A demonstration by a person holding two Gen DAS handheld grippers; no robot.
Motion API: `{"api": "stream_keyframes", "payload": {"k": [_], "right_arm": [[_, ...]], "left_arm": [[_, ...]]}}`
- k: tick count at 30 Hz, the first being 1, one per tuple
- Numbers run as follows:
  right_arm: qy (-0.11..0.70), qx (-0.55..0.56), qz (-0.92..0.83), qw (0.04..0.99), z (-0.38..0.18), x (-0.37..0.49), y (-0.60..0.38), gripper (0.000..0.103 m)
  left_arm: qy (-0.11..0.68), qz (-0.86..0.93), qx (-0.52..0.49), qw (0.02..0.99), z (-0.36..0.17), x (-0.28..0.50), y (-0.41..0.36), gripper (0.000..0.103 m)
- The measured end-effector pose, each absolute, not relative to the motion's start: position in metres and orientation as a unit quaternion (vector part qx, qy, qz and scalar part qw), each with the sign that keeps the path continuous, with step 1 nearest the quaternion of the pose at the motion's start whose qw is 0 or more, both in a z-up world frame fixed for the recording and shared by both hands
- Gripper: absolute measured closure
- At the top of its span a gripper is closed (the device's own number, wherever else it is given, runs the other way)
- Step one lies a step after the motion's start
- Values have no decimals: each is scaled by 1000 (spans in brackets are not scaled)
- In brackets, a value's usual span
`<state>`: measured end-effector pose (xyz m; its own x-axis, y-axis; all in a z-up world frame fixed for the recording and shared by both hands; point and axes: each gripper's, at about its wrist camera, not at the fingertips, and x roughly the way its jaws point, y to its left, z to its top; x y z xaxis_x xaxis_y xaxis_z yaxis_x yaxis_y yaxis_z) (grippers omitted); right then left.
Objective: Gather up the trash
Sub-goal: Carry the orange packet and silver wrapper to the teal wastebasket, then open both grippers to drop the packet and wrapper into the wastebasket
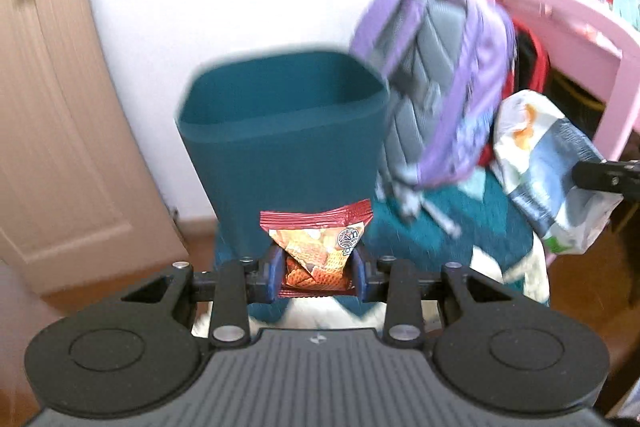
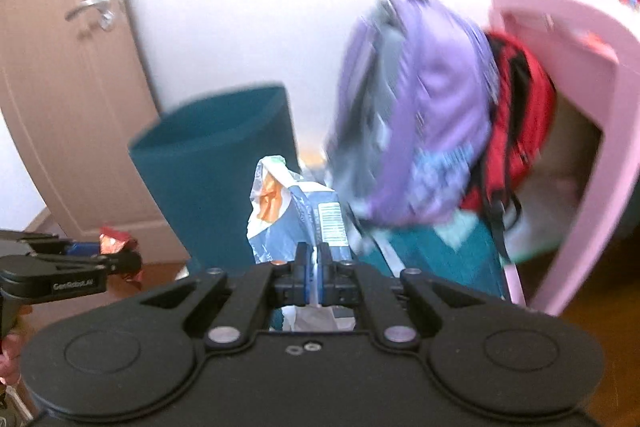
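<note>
We held two light, crinkly wrappers before the teal bin (image 1: 280, 115): the left gripper (image 1: 316, 273) pinched the red snack packet (image 1: 320, 239), the right gripper (image 2: 316, 267) clamped the blue-white bag (image 2: 296, 219). Both looked slippery, likeliest gripped by a flat edge.

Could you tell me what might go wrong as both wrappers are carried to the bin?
1. The left tongs pinch only the lower part of the red snack packet, so it might slip out before reaching the teal bin.
2. The right tongs hold the blue-and-white bag by a thin edge; the floppy bag could snag on the purple backpack leaning beside the bin.
</note>
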<state>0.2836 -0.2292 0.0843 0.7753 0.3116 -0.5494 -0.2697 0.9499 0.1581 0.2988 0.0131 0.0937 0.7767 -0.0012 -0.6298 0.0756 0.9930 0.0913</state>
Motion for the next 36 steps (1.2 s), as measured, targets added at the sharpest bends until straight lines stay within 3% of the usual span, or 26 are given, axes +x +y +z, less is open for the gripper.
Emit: {"api": "stream_keyframes", "payload": {"k": [7,12,25,36], "right_arm": [[244,7,180,953,149,318,-175,100],[228,-2,192,954,170,353,-137,100],[288,-46,189,938,117,453,-66,101],[328,-102,183,921,77,473,-40,97]], "left_arm": [[291,0,59,955,160,339,29,70],[294,15,44,955,175,382,47,70],[372,33,33,927,115,491,71,70],[415,31,44,908,68,516,69,69]]}}
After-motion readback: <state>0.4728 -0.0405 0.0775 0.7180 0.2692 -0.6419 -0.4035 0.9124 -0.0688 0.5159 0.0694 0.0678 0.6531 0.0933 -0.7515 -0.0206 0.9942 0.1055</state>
